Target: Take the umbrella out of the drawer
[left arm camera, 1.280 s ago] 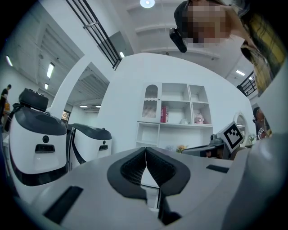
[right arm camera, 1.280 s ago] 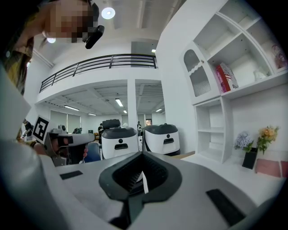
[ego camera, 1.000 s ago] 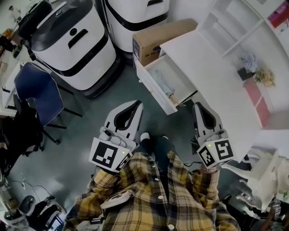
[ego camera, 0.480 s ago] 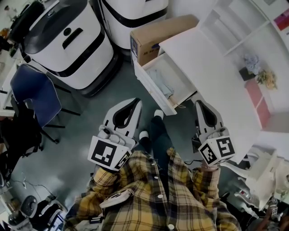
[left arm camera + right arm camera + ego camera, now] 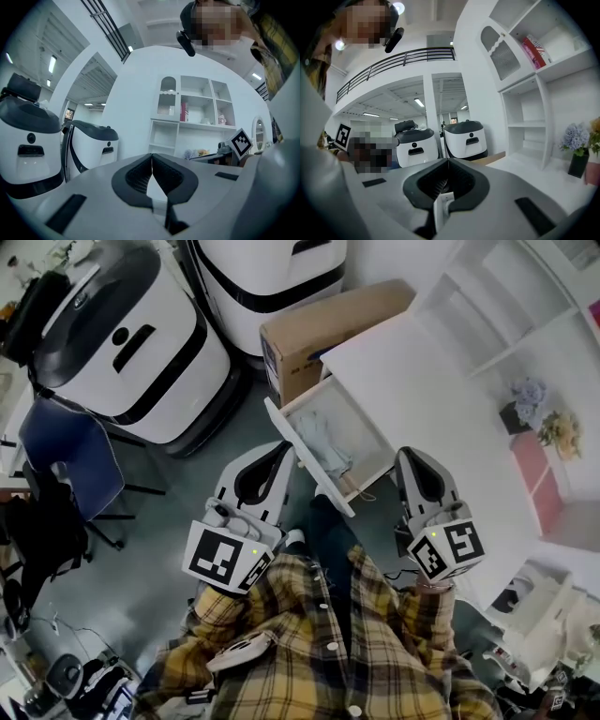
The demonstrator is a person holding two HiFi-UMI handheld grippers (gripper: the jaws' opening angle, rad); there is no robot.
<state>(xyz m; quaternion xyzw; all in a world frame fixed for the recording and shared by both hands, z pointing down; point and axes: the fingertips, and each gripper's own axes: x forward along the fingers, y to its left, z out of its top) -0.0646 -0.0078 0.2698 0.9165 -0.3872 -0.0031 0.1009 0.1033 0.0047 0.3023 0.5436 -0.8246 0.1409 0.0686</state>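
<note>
Both grippers hover short of the open drawer, and neither holds anything. The left gripper has its fingers pressed together on nothing. The right gripper is the same, fingers closed and empty.

The umbrella looks to be that pale bluish bundle lying lengthwise on the drawer floor, near its front panel. No gripper is on it yet.

Here's the trouble I'd watch for:
- Closed fingers can't take hold, so if they go in like this they will only shove the bundle deeper.
- The left gripper sits just beside the outer face of the front panel. A bump there could push the drawer shut.
- The right gripper is at the tabletop front edge, just beside the drawer's right side. The tabletop covers the back of the drawer, so a lift from deep inside could catch underneath it.
- That soft-looking bundle may slip out of a light pinch.

As for room:
- The cardboard box hems in the drawer's far end.
- There is bare floor on the left, out towards the white machine.
- The blue chair is well apart.
- The clear way out looks to be up and back towards the person.
</note>
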